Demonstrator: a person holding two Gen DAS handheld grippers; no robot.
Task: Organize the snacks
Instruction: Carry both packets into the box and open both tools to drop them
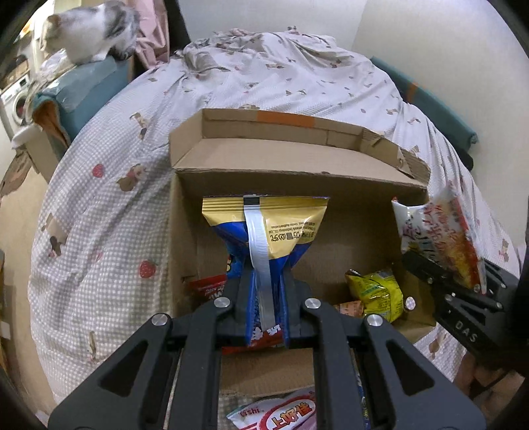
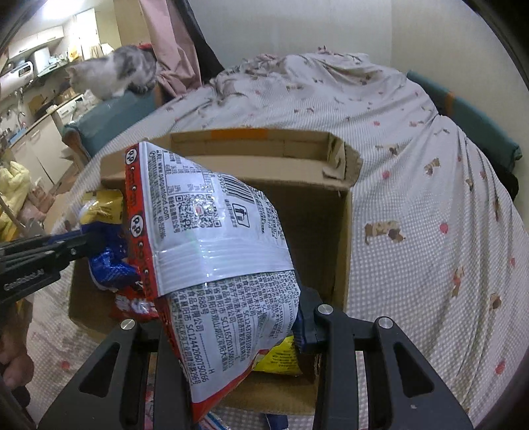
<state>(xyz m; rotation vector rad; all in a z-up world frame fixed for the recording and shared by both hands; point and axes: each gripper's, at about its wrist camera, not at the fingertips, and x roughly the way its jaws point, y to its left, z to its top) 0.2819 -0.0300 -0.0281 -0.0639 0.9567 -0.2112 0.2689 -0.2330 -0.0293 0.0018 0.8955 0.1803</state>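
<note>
An open cardboard box point(image 1: 297, 185) stands on the bed; it also shows in the right wrist view point(image 2: 344, 238). My left gripper point(image 1: 264, 297) is shut on a blue and gold snack bag point(image 1: 264, 228) and holds it upright over the box's left part. My right gripper point(image 2: 231, 317) is shut on a white and red snack bag point(image 2: 211, 238) held over the box's right side; that bag also shows at the right in the left wrist view point(image 1: 439, 238). A yellow-green bag point(image 1: 377, 291) and a red bag point(image 1: 208, 287) lie inside the box.
A pink and white snack bag point(image 1: 277, 413) lies on the bed in front of the box. The checked bedspread point(image 1: 115, 205) surrounds the box. A grey and white cat point(image 1: 92, 29) sits on a teal bolster at the far left. A wall runs along the bed's right side.
</note>
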